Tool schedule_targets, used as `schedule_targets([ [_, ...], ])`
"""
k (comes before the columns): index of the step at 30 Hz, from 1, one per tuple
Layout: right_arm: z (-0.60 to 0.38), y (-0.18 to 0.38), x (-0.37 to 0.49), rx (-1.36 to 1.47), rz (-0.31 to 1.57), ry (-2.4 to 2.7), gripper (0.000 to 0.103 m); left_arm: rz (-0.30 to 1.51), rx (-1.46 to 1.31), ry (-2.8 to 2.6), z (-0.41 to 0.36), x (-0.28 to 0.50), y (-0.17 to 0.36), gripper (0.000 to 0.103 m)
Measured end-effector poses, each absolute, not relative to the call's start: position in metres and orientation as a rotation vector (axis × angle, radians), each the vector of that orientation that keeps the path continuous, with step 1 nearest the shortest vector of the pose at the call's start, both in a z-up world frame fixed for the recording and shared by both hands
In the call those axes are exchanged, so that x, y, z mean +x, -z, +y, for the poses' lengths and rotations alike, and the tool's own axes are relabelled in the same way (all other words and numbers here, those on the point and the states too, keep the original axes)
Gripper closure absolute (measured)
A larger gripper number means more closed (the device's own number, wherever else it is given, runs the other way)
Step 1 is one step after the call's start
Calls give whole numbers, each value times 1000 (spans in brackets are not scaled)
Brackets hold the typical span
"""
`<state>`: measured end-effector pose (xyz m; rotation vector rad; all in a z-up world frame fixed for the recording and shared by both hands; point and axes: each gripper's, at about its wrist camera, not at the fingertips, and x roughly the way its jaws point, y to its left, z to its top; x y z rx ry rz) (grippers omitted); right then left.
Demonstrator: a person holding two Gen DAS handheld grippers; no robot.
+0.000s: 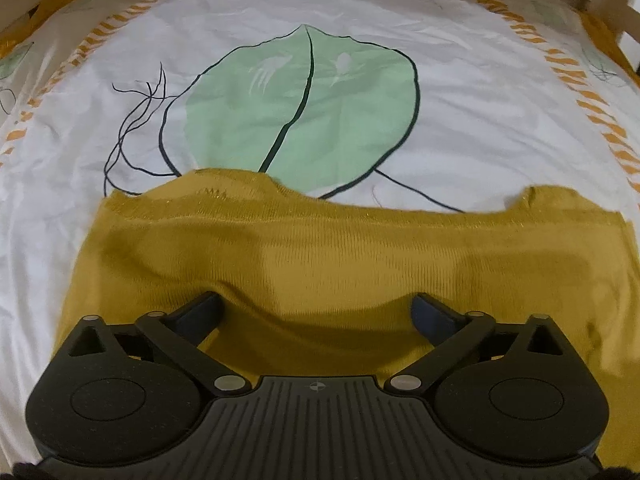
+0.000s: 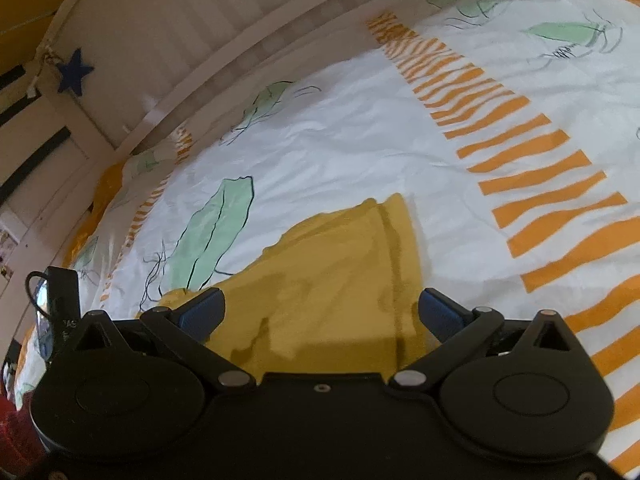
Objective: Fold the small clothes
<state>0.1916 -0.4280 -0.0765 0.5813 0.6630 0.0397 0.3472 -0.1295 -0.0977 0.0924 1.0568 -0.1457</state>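
One mustard garment (image 1: 280,248) on the bedsheet (image 1: 480,120), two grippers' jaws wide apart, empty-handed: left gripper (image 1: 316,312), right gripper (image 2: 322,312).

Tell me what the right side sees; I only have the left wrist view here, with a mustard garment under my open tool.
Observer: The right tool is open too, hovering over the mustard garment, gripping nothing.
Operator: Report the garment's shape from there.
Observer: It narrows to a folded edge pointing away, with layers overlapping along it.
Operator: Name what lies beyond the bed.
Observer: A pale slatted headboard with a blue star hanging at its post.
Operator: Say whether my tool shows.
Observer: A black device with a cable shows at the left edge; I cannot tell whether it is your tool.
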Motion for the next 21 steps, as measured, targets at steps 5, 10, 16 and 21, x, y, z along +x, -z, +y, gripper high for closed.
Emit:
schedule_targets([
  [5, -448, 88, 197, 694, 723, -88, 0, 1079, 73, 133, -131, 357, 100, 0],
  [10, -460, 107, 203, 726, 816, -86, 0, 1068, 70, 132, -130, 353, 99, 0],
  [16, -471, 135, 207, 1021, 755, -222, 0, 1060, 73, 138, -130, 353, 101, 0],
  [21, -471, 142, 214, 1064, 735, -263, 0, 1141, 45, 163, -125, 360, 93, 1],
])
